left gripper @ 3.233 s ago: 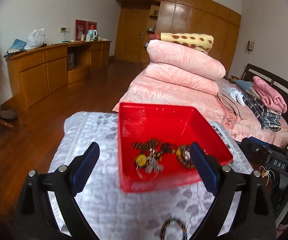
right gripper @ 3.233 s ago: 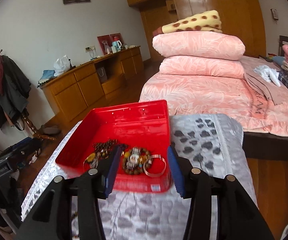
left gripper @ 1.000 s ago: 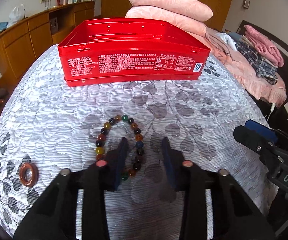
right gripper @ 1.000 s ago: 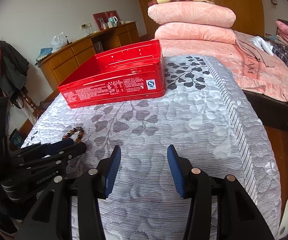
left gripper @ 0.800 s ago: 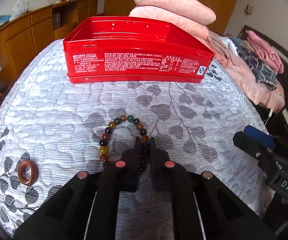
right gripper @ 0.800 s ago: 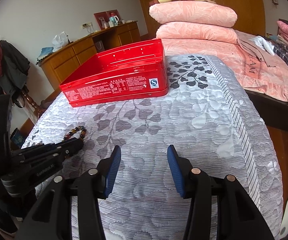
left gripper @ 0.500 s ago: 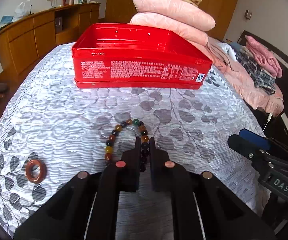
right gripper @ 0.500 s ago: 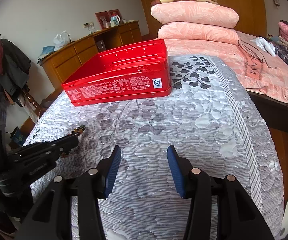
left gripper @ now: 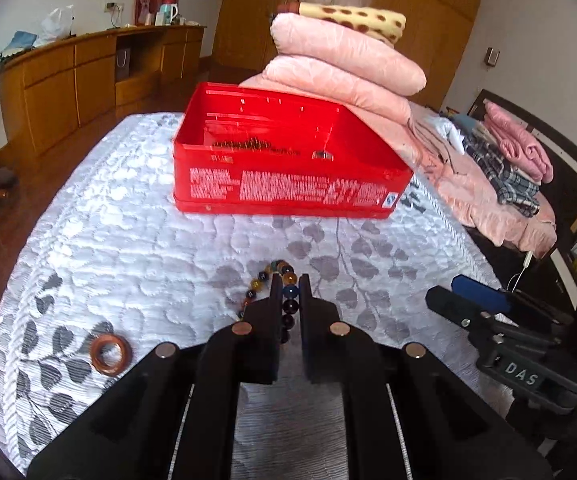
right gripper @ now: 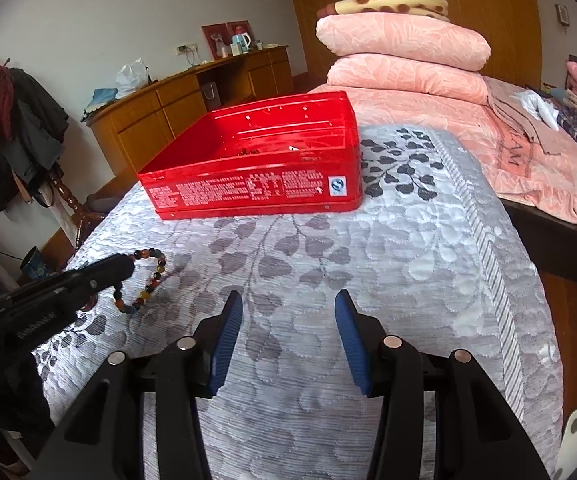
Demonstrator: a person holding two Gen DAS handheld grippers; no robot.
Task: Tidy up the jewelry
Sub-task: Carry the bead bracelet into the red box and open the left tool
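My left gripper is shut on a bracelet of coloured beads and holds it lifted off the quilted bed cover; it also shows hanging from the gripper in the right wrist view. A red tin box with jewelry inside stands further back on the cover, also in the right wrist view. A brown ring lies on the cover at the left. My right gripper is open and empty above the cover.
The grey leaf-patterned cover drops off at its edges. Folded pink quilts are stacked behind the box. A wooden sideboard stands at the far left. The bed with clothes is to the right.
My left gripper came down from over the box, closed on the bead bracelet and has lifted it off the cover toward the box. My right gripper stays open, drawn back low.
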